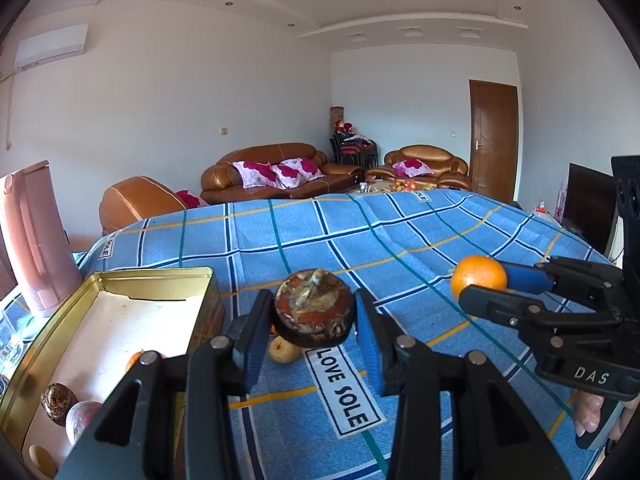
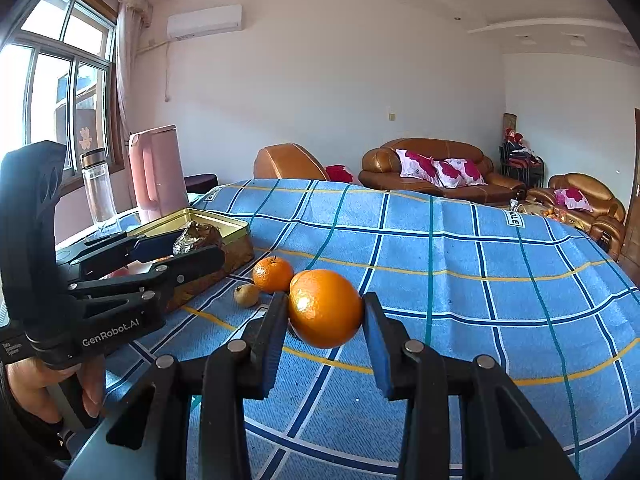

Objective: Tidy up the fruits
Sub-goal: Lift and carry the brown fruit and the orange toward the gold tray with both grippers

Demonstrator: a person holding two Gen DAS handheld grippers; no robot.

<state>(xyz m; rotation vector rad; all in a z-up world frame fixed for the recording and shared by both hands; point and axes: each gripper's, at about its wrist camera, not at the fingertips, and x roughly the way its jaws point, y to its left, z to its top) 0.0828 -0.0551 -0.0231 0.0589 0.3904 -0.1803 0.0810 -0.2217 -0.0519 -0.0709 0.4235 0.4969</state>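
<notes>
My left gripper [image 1: 314, 316] is shut on a dark brown, mottled round fruit [image 1: 314, 306] and holds it above the blue checked cloth, just right of the gold tin box [image 1: 116, 280]. The same gripper shows in the right wrist view [image 2: 196, 244], its fruit [image 2: 198, 236] over the tin's [image 2: 224, 220] near side. My right gripper [image 2: 325, 312] is shut on an orange [image 2: 325, 308], lifted off the cloth; it also shows in the left wrist view [image 1: 480, 280]. A second orange [image 2: 273, 274] and a small yellow-brown fruit [image 2: 247, 295] lie on the cloth by the tin.
The tin holds several fruits [image 1: 60, 402] at its near end. A pink kettle [image 2: 156, 172] and a clear bottle [image 2: 98, 188] stand behind the tin near the window. The cloth-covered table [image 2: 460, 260] stretches right and away. Sofas stand beyond it.
</notes>
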